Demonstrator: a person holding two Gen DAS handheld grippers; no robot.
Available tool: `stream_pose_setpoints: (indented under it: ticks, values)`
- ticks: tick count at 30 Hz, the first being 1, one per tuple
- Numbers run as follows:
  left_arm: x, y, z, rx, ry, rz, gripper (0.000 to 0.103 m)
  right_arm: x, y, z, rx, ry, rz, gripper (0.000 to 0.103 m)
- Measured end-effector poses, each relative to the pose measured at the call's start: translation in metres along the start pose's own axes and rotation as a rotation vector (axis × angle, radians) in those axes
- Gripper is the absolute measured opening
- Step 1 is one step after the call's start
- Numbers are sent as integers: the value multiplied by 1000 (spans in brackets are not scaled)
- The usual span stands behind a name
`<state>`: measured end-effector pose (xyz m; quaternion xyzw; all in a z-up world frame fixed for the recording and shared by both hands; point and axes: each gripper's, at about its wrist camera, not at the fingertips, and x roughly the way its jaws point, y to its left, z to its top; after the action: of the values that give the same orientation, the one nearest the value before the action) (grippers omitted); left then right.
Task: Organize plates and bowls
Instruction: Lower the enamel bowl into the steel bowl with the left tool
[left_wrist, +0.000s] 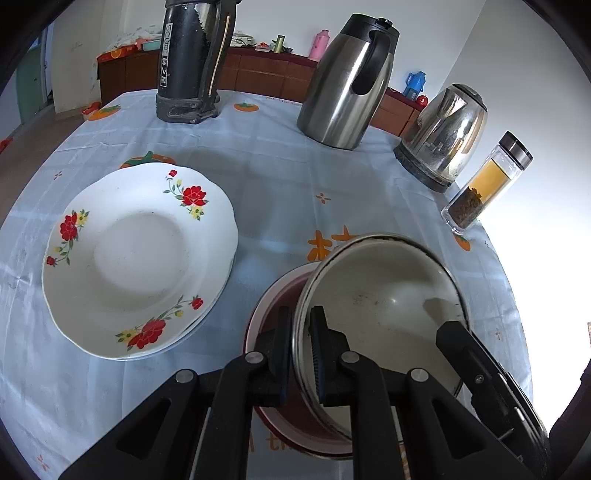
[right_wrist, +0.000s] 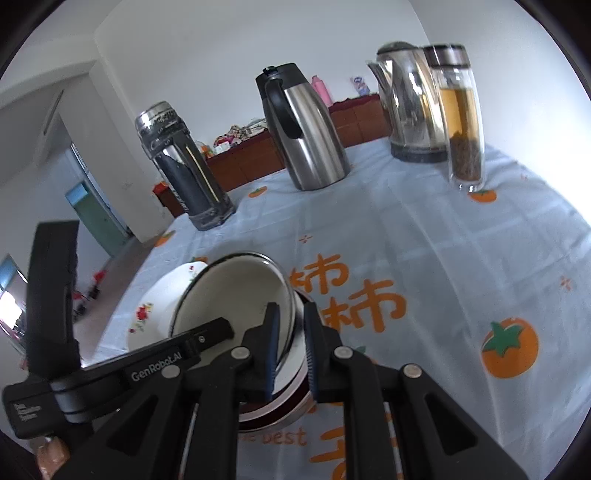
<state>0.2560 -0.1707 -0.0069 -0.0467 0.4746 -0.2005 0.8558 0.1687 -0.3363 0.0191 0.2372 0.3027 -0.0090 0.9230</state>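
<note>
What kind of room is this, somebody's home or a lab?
Most likely a lived-in home dining room. The table wears a persimmon-print tablecloth and carries everyday ware: a flowered plate, a steel thermos jug and an electric kettle. A cluttered wooden sideboard stands along the back wall.

White walls (right_wrist: 207, 55) rise behind a long brown sideboard (left_wrist: 258, 74), with a green door (right_wrist: 98, 210) at the side.
</note>
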Motion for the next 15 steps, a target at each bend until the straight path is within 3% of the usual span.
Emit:
stream_pose_setpoints:
  ticks: [11, 15]
  values:
    - [-10, -9, -5, 58, -12, 127, 14, -8, 7, -2, -12, 8, -46, 22]
    - [-8, -8, -5, 67, -5, 123, 17, -3, 3, -4, 9, 26, -39, 22]
